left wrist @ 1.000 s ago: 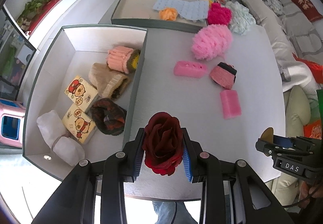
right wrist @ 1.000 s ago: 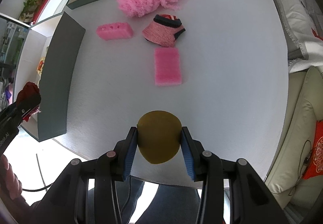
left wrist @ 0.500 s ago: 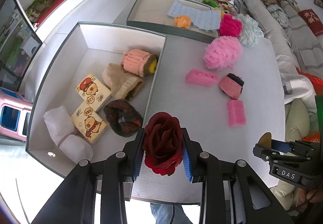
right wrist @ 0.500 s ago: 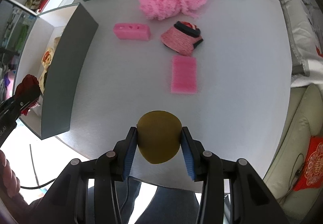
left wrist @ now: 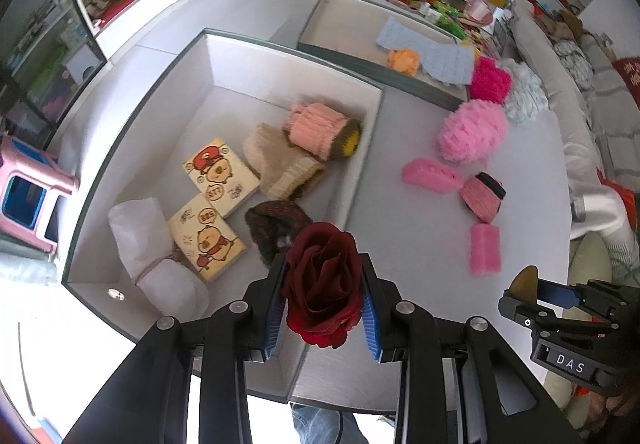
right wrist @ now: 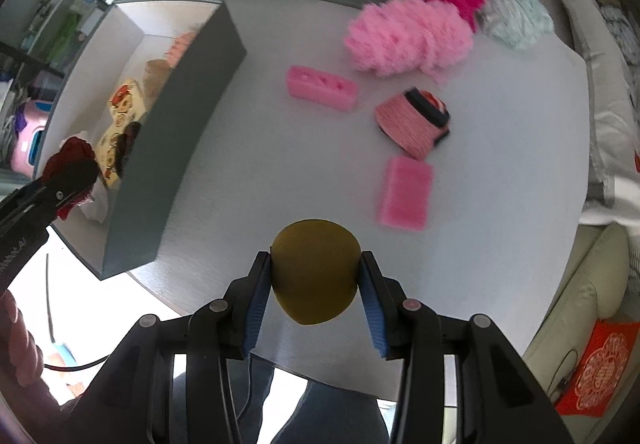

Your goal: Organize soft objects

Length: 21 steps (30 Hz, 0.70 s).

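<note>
A pink stool (left wrist: pixel 28 195) stands beside the grey table (right wrist: pixel 500 244).

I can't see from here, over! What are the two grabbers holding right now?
Left gripper shut on red rose, over near box. Right gripper shut on brown ball, above table. Nothing in the way.

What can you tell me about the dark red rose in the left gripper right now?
The dark red rose is a full bloom of layered, fabric-looking petals, deep maroon with brighter red at the lower edge. No stem or leaves show. The left gripper has it pinched, its blue-padded jaws pressing on either side, the flower facing the camera. It is held in the air above the near right wall of the grey bin, touching nothing but the pads. In the right wrist view it shows at the far left, beside that bin.
</note>
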Each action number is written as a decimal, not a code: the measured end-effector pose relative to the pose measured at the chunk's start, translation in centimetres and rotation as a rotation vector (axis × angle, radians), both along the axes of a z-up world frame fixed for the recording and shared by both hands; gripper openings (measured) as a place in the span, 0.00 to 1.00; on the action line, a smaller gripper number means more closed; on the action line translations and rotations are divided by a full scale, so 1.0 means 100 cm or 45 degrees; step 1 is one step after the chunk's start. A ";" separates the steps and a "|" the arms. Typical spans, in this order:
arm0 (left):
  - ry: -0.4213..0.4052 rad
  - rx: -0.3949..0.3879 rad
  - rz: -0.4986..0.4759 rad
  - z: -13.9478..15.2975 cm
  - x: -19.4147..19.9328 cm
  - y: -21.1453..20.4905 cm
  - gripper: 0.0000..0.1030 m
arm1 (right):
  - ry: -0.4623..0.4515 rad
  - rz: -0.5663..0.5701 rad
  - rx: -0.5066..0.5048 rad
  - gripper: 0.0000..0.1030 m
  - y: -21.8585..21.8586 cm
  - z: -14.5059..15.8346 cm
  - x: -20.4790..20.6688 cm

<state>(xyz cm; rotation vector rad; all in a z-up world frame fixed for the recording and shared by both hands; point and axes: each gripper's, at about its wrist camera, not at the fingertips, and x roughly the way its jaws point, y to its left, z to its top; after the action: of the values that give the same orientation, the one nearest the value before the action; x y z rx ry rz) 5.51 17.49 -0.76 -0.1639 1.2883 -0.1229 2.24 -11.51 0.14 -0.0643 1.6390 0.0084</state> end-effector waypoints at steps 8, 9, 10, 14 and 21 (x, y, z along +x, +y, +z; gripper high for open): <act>0.021 0.000 0.116 -0.004 0.002 0.031 0.34 | 0.007 0.065 0.035 0.47 0.023 -0.002 0.013; 0.025 0.000 0.132 -0.005 0.002 0.035 0.34 | 0.008 0.067 0.043 0.47 0.025 -0.002 0.014; 0.028 0.000 0.140 -0.005 0.002 0.037 0.34 | 0.009 0.070 0.050 0.47 0.028 -0.001 0.016; 0.029 0.007 0.182 -0.006 0.003 0.049 0.34 | 0.006 0.100 0.061 0.47 0.039 -0.001 0.024; 0.029 0.017 0.256 -0.007 0.001 0.072 0.34 | -0.001 0.151 0.090 0.47 0.059 0.001 0.036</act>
<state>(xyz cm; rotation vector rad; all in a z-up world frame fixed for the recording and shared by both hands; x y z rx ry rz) 5.63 24.70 -1.47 -0.2827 1.2875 0.0592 5.81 -5.61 0.21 -0.1075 1.6311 0.1571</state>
